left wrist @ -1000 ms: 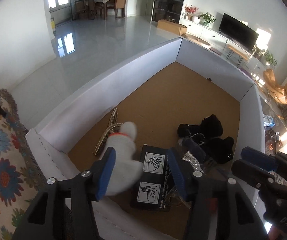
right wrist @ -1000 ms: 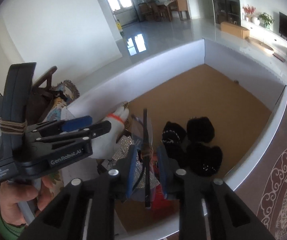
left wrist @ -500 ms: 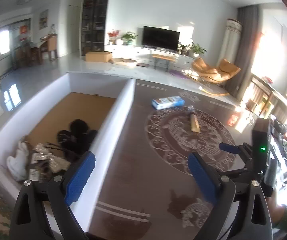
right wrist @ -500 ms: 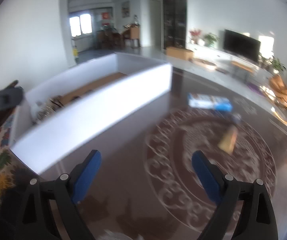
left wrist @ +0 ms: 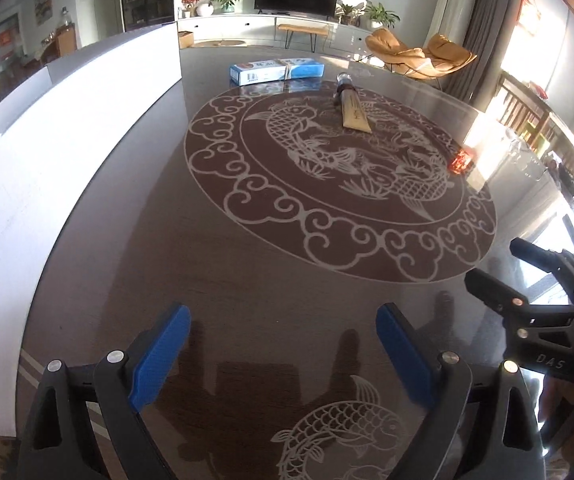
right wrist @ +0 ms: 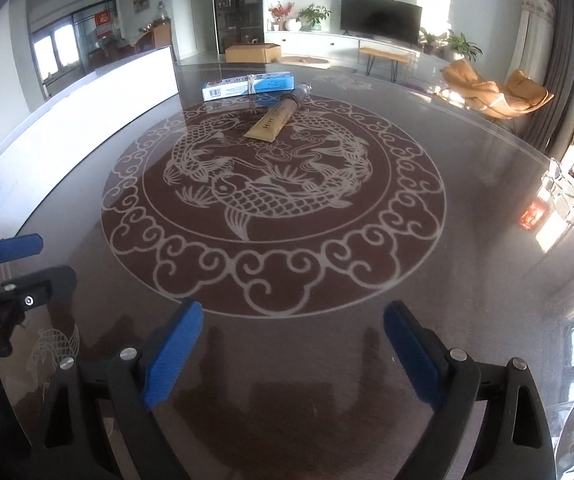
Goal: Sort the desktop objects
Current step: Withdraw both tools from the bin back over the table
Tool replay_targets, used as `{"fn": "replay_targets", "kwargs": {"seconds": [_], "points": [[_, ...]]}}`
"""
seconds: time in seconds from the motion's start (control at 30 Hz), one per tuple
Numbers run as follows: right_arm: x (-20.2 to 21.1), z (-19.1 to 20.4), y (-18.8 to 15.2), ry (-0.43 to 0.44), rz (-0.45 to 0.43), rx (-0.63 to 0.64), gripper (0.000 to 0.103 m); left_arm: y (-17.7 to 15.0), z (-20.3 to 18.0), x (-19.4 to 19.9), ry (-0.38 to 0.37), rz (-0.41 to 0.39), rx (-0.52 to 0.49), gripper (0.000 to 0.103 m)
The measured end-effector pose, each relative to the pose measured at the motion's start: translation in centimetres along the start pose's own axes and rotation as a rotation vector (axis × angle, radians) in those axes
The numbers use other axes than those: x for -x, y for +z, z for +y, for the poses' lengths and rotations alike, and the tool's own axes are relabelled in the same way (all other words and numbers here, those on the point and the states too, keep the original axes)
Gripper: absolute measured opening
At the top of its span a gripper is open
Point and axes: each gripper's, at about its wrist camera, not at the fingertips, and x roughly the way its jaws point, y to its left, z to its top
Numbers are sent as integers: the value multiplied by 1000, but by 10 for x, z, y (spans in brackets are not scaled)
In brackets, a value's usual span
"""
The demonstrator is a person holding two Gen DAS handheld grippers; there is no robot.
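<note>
Both tools hang over the near part of the dark glass table (left wrist: 135, 216), side by side, each with its blue-padded jaws spread wide and nothing between them. The left gripper (left wrist: 283, 354) shows in its own view at the bottom; the right gripper (right wrist: 293, 350) likewise, and each appears at the edge of the other's view.

Well ahead of both, across the carp medallion, lie the two things left on the table. The tan tube (right wrist: 273, 120) (dark cap pointing away) rests on the far part of the medallion, ahead of the left gripper and slightly to its right, nearly straight ahead of the right one. Just beyond it, the blue and white box (right wrist: 249, 85) lies flat at the medallion's far rim, close to the tube's capped end.

The white-walled bin (left wrist: 67, 120) runs along the table's left side, left of both grippers; only its outer wall shows, so its contents cannot be seen.
</note>
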Motion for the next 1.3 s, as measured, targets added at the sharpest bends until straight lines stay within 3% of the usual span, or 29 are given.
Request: {"fn": "replay_targets", "kwargs": {"seconds": [0.33, 0.47, 0.6, 1.3], "points": [[-11, 11, -1, -5, 24, 8, 92, -6, 7, -6, 64, -31, -41, 95], [-11, 10, -2, -17, 25, 2, 93, -8, 8, -5, 67, -36, -38, 96], [-14, 6, -2, -27, 43, -18, 103, -6, 9, -8, 72, -23, -29, 103], [-14, 6, -1, -27, 46, -18, 103, -8, 8, -8, 73, -34, -31, 103]]}}
